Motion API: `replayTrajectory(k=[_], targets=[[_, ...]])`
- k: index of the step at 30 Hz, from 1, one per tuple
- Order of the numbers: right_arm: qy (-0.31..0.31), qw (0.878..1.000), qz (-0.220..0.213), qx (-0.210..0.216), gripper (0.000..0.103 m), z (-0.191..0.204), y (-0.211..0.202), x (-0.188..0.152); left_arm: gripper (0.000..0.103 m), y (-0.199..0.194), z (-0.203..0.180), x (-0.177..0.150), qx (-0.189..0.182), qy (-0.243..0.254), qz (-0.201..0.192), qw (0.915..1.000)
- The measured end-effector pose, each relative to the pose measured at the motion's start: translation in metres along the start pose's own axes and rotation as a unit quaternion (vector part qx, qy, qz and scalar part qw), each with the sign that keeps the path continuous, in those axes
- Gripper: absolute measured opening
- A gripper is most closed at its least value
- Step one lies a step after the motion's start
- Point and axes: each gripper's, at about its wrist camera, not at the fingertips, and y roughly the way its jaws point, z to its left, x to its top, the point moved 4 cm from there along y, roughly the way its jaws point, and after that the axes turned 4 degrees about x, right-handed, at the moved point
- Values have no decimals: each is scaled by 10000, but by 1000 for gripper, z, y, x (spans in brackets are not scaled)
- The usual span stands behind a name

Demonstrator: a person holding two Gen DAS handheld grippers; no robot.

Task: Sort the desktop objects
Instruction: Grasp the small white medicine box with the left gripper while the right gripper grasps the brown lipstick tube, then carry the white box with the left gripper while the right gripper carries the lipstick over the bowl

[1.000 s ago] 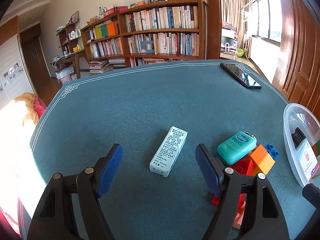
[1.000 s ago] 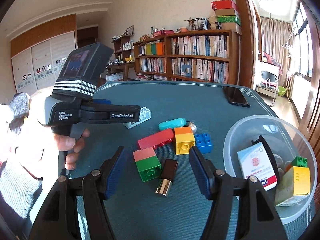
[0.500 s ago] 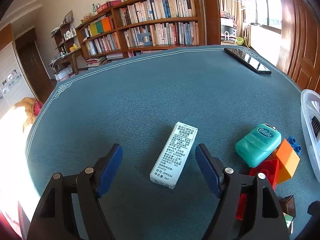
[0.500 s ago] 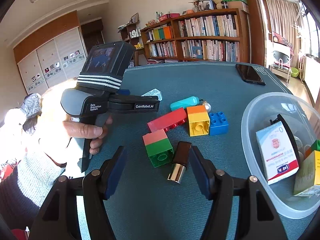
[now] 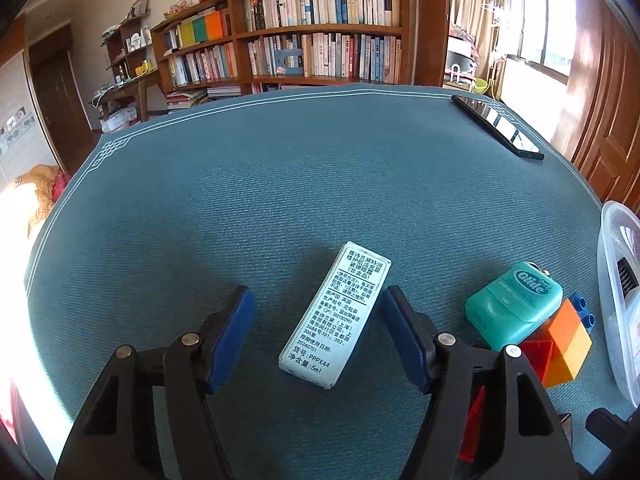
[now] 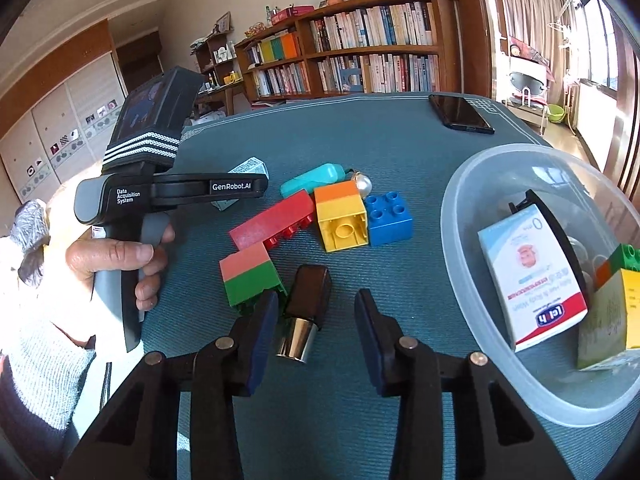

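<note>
A small white printed box (image 5: 336,316) lies on the teal cloth between the fingers of my left gripper (image 5: 316,304). Its jaws are closing; the right pad is near the box's edge and the left pad stands apart. In the right wrist view a black and silver lipstick tube (image 6: 304,312) lies between the fingers of my right gripper (image 6: 316,304). These jaws are closing too, with the left pad close beside the tube and the right pad well clear. A hand (image 6: 116,256) holds the left gripper's handle.
A teal floss case (image 6: 312,178) and red (image 6: 272,224), orange-yellow (image 6: 340,216), blue (image 6: 390,220) and pink-green (image 6: 250,280) blocks lie clustered. A clear bowl (image 6: 480,184) at the right holds a box, a comb and blocks. A phone (image 6: 460,114) lies far right.
Both grippers have sunk closer to the cloth and their jaws have narrowed. The white box and the lipstick tube now sit deeper between the fingers.
</note>
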Motion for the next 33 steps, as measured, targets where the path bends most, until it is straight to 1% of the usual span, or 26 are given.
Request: replayTrajectory(k=[5, 7, 9, 10, 11, 12, 14, 15, 18, 22, 28, 33], targets=[[-173, 9997, 56, -148, 41, 6, 3, 0, 59, -1, -2, 1, -63, -2, -5, 10000], [-277, 9993, 159, -212, 39, 10, 9, 1, 48, -2, -4, 2, -101, 27, -26, 9999], [-353, 9982, 358, -331, 37, 11, 19, 0, 44, -2, -6, 1, -122, 64, -46, 9999], [-365, 9978, 433, -354, 36, 12, 23, -1, 40, -2, -7, 1, -138, 72, -53, 9999], [-374, 9978, 406, -358, 35, 12, 22, 0, 36, -3, -7, 1, -173, 63, -58, 9998], [-390, 9978, 403, -364, 34, 12, 22, 0, 29, -4, -7, 0, -203, 42, -59, 9998], [-386, 9979, 389, -338, 29, 11, 22, -1, 28, -5, -6, 0, -249, -10, -59, 9997], [-369, 9981, 381, -313, 25, 11, 21, -1, 27, -6, -6, -1, -284, -23, -67, 9996], [-269, 9988, 344, -231, 22, 6, 18, -2, 27, -11, -7, -3, -359, -32, -124, 9993], [-200, 9996, 189, -80, 22, 5, 11, -2, 27, -21, -10, -4, -368, -48, -256, 9990], [-274, 9993, -240, 65, 22, 13, -9, 3, 27, -42, -13, 1, -206, -21, -581, 9981], [-212, 9985, -492, 138, 22, 12, -18, 9, 27, -60, -18, 4, -39, -4, -853, 9963]])
